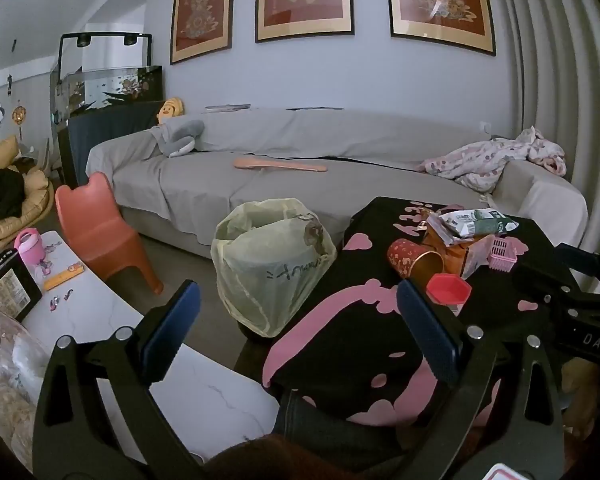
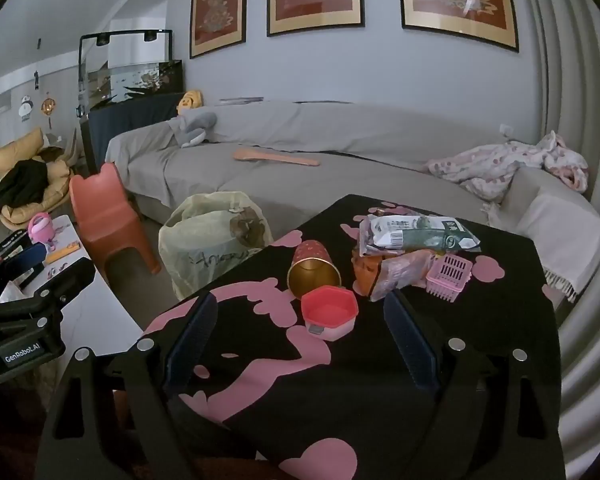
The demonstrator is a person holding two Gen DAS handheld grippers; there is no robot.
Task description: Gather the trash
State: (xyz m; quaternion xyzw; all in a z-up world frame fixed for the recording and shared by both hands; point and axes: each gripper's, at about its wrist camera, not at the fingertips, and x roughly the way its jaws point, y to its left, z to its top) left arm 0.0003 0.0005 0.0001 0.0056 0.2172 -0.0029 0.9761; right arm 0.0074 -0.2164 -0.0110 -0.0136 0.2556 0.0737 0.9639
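Left gripper [image 1: 296, 320]: jaws spread wide, nothing between them; it hangs over the near left edge of the black and pink cloth [image 1: 364, 344], aimed toward the bag.
Right gripper [image 2: 300, 340]: jaws likewise wide apart and empty, held low over the same cloth [image 2: 480, 320].
Trash pile: clustered on the far part of the cloth, ahead of both grippers and touched by neither.
Red hexagonal tub [image 2: 329, 312]: nearest piece (open side up), lying just ahead of the right gripper and between the lines of its fingers; in the left wrist view it sits just right of the right finger's tip [image 1: 449, 289].
Red and gold cup [image 2: 314, 268]: on its side, gold mouth toward the cameras, directly behind the tub and touching it.
Green and white wrapper [image 2: 416, 236]: lies on top of an orange packet [image 2: 384, 276], to the right of the cup.
Pink basket [image 2: 449, 276]: tipped over at the pile's right edge, against the packet.
Yellow bag [image 1: 272, 264]: translucent, mouth open upward, standing on the floor just off the cloth's left edge, ahead of the left gripper.
Surroundings: grey sofa [image 1: 300, 160] behind; orange child's chair [image 1: 104, 232] left of the bag.
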